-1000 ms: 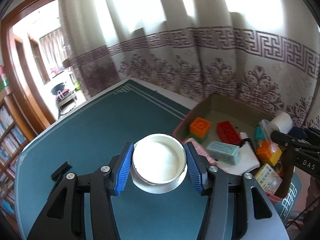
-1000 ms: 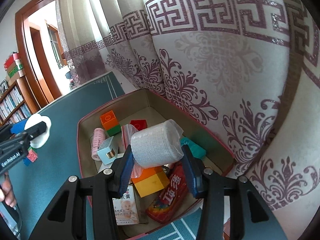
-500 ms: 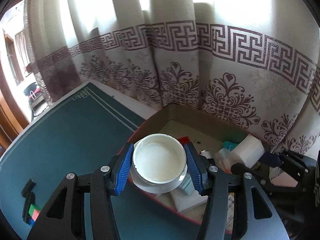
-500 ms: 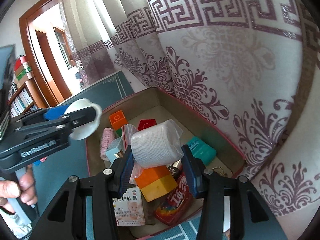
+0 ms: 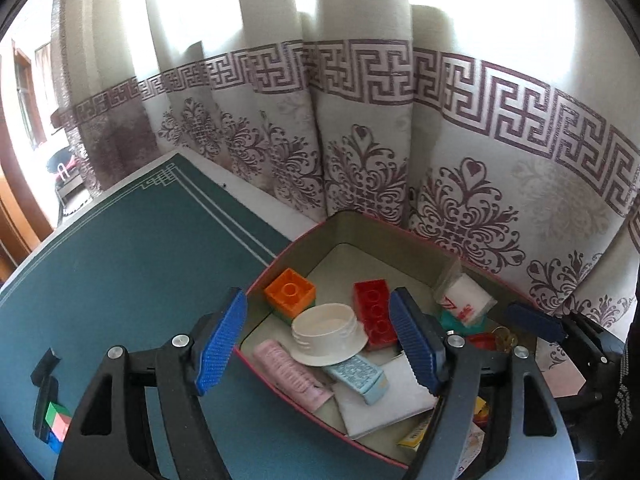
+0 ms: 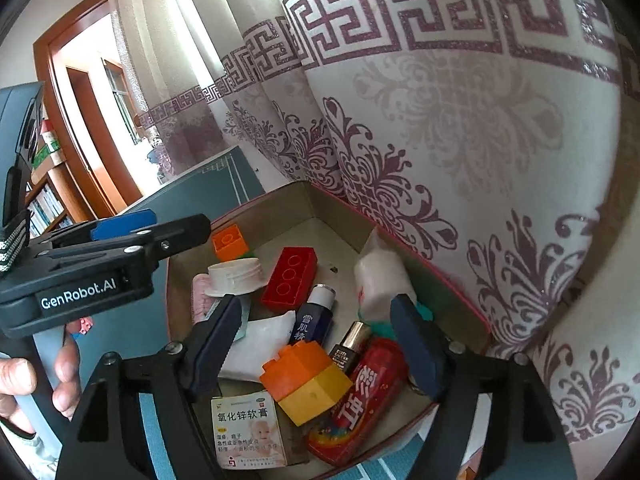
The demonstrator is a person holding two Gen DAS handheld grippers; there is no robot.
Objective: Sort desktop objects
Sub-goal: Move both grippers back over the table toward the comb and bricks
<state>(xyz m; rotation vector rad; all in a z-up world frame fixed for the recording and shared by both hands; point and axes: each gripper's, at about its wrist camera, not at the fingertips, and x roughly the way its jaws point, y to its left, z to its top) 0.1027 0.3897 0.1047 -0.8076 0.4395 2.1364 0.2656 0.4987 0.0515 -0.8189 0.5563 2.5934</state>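
The cardboard box (image 5: pixel 260 276) stands against the curtain with several items in it. A white round lid (image 5: pixel 328 336) lies loose inside, on a pink packet and a light blue box. My left gripper (image 5: pixel 317 298) hangs over it with jaws opening, pads clear of the lid. A white wrapped roll (image 6: pixel 380 280) rests in the box's far right corner. Above the box my right gripper (image 6: pixel 316 308) has its jaws opening and nothing pressed between its pads. From the right wrist view the lid (image 6: pixel 236 276) sits below the left gripper (image 6: pixel 176 222).
The box also holds an orange brick (image 5: pixel 290 292), a red brick (image 5: pixel 372 312), an orange-yellow brick stack (image 6: pixel 308 380), a red packet (image 6: pixel 360 396), a medicine carton (image 6: pixel 248 428) and a dark bottle (image 6: pixel 314 320). Small coloured blocks (image 5: pixel 56 420) lie on the green mat (image 5: pixel 140 260).
The left gripper swung over the box, opened and dropped the white lid in. The right gripper opened and the wrapped roll fell into the far corner.
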